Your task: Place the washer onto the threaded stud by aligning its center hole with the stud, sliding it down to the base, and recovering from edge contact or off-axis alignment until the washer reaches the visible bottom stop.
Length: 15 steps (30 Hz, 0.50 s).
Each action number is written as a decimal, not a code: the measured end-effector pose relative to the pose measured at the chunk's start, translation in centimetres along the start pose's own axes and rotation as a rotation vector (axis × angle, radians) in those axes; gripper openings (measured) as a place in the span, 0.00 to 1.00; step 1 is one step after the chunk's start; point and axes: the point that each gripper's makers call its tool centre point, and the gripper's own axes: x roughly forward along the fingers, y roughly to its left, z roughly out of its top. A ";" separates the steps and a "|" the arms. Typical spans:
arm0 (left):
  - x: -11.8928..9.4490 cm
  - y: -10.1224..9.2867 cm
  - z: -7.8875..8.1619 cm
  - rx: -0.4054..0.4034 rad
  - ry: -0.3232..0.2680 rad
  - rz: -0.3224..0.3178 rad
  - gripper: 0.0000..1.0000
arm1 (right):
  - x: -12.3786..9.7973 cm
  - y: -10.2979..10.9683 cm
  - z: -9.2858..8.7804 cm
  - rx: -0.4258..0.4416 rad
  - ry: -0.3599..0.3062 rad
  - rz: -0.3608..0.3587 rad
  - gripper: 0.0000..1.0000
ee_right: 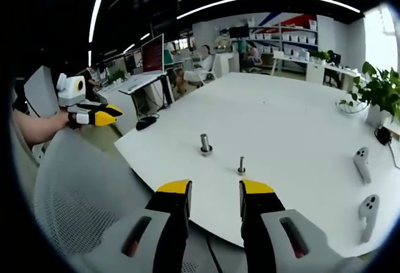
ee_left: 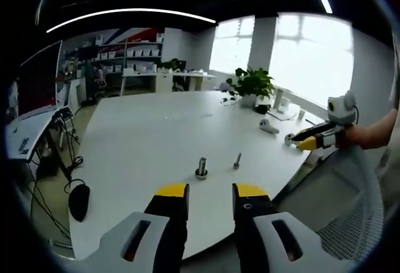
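Both grippers stand off the near edge of the white table (ee_left: 156,135), well apart from the work. In the left gripper view, the left gripper (ee_left: 209,193) has its yellow-tipped jaws parted by a clear gap, with nothing between them. In the right gripper view, the right gripper (ee_right: 215,188) is likewise parted and holds nothing.

Two upright parts stand near each other on the table. The thicker one (ee_left: 201,168) is a post rising from a wider ring at its base; whether that ring is the washer or a fixed stop cannot be told at this size. The thinner one (ee_left: 237,160) appears to be the threaded stud, with a small flange at its foot. In the right gripper view the same pair appear as the thicker post (ee_right: 205,144) and the stud (ee_right: 241,165).

Judged from this layout, the task is at its start: no part is gripped yet.

Recommended procedure:
- Approach the washer slowly and confirm its identity at close range.
- Grip it by the rim, leaving the centre hole unobstructed.
- Hold it level above the stud tip before lowering.
- If an edge catches, lift, re-centre, and lower again.

Two white controllers (ee_right: 362,160) lie near the table's far side, away from the work.
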 end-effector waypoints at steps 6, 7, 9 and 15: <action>0.0 0.0 0.0 -0.003 0.000 0.002 0.26 | 0.0 0.0 -0.1 0.006 0.005 -0.002 0.32; 0.0 0.0 0.0 -0.005 0.001 0.001 0.26 | 0.0 -0.1 -0.1 0.010 0.004 -0.004 0.32; 0.1 -0.1 -0.1 -0.006 0.008 -0.004 0.26 | 0.1 -0.2 -0.4 0.018 0.020 -0.007 0.32; 0.1 0.0 -0.3 -0.012 0.014 0.001 0.26 | 0.1 0.0 -0.4 0.010 0.020 0.005 0.32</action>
